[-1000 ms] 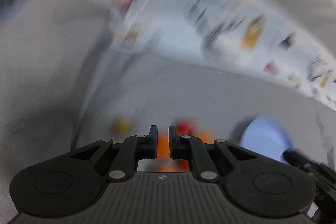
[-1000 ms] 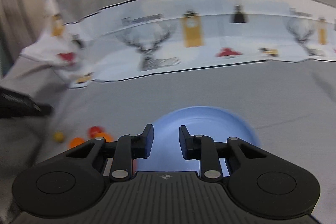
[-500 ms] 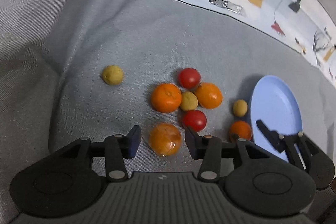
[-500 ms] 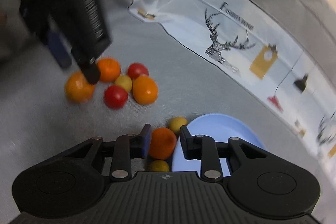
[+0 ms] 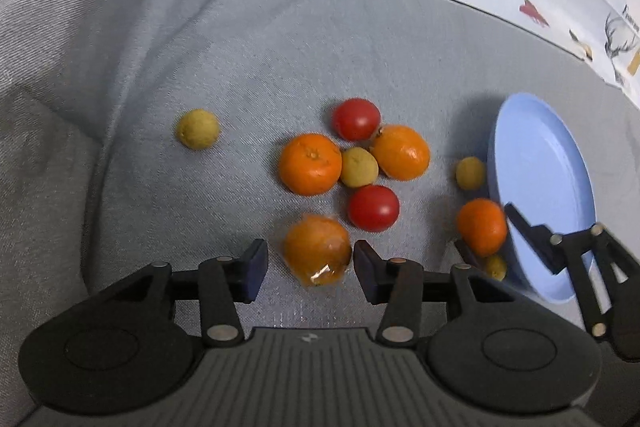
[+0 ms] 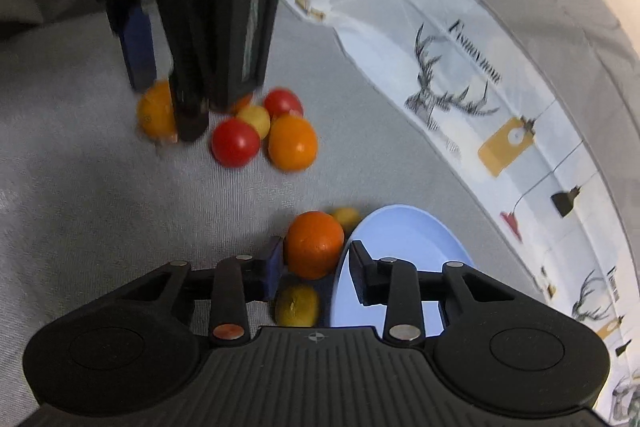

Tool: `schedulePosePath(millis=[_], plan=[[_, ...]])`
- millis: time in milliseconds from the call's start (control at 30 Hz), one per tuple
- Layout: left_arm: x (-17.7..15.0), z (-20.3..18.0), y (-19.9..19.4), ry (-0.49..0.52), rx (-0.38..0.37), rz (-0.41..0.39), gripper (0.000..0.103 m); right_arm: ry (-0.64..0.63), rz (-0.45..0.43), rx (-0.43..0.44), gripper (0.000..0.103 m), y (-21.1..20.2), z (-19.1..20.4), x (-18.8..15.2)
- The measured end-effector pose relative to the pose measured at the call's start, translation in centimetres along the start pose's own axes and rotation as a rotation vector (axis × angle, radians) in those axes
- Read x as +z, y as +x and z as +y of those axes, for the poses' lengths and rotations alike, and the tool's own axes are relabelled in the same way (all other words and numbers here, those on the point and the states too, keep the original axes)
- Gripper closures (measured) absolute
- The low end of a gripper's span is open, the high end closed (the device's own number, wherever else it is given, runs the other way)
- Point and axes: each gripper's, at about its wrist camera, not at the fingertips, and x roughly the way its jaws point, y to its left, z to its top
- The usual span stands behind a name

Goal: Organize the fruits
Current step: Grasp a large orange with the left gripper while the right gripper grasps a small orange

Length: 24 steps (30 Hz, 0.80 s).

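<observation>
We judge the plastic-wrapped round orange (image 5: 318, 250) slippery; grip its widest middle. Left tool (image 5: 310, 265) open astride it. Right tool (image 6: 314, 269) open around the bare orange mandarin (image 6: 315, 244).

On the grey fabric surface (image 5: 280, 39), a wrapped orange (image 5: 318, 251) lies nearest the near edge, with a tight cluster just beyond it: two oranges (image 5: 310, 164) (image 5: 401, 152) flanking a small yellow-green fruit (image 5: 359, 167), a red tomato (image 5: 356, 119) on the far side and another (image 5: 373, 207) on the near side. A lone yellow-green fruit (image 5: 198, 129) sits well apart to the left. By the left rim of the light-blue plate (image 5: 552, 179), whose visible part holds no fruit, lie a deep-orange mandarin (image 6: 315, 243) and two small yellow fruits, one beyond it (image 6: 346, 215) and one nearer (image 6: 297, 305).
</observation>
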Motion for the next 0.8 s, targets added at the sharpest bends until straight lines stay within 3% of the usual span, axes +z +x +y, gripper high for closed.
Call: schedulePosePath(millis=[200, 433, 633, 800], plan=[[-0.1, 0.0, 0.0, 0.011, 0.002, 0.005, 0.059, -0.05, 0.07, -0.023, 0.068, 1.0, 0.5, -0.8], [0.2, -0.1, 0.0, 0.009, 0.01, 0.004, 0.059, 0.045, 0.171, -0.023, 0.069, 1.3, -1.5, -1.5], [0.3, -0.7, -0.2, 0.025, 0.015, -0.006, 0.061, 0.076, 0.115, 0.03, 0.069, 0.5, -1.7, -2.0], [0.3, -0.5, -0.3, 0.027, 0.011, -0.009, 0.062, 0.028, 0.059, 0.016, 0.069, -0.6, -0.8, -2.0]])
